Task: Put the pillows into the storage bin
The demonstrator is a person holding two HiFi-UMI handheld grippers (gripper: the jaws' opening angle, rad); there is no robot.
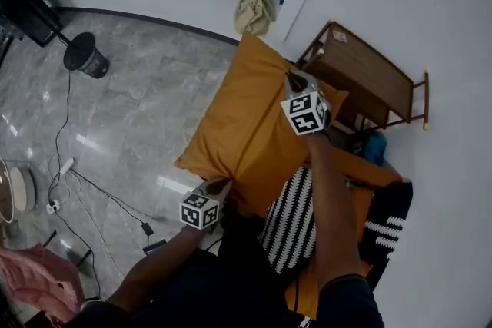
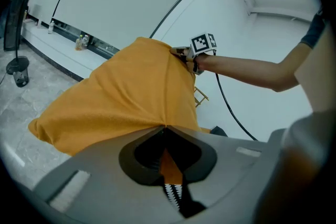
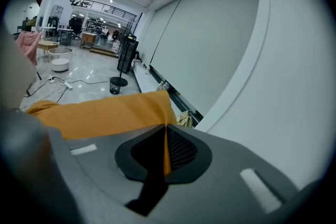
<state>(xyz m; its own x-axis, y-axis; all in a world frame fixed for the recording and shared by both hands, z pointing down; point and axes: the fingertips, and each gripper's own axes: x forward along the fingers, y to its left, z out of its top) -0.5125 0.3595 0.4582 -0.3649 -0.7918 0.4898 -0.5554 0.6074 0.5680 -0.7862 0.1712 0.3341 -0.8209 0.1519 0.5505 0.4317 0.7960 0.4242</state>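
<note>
A large orange pillow [image 1: 246, 127] hangs in the air between both grippers. My left gripper [image 1: 221, 187] is shut on its near lower corner; in the left gripper view the orange pillow [image 2: 121, 102] spreads ahead of the closed jaws. My right gripper [image 1: 292, 79] is shut on the far upper edge, and the orange pillow [image 3: 105, 110] runs left from its jaws in the right gripper view. A black-and-white striped pillow [image 1: 292, 220] lies below, in an orange storage bin [image 1: 377, 173] by the wall.
A wooden chair [image 1: 369, 73] stands against the white wall beyond the bin. A black fan base [image 1: 84, 56] and cables [image 1: 84, 188] lie on the grey marble floor to the left. A beige bag [image 1: 254, 10] sits at the wall, pink cloth [image 1: 38, 280] at lower left.
</note>
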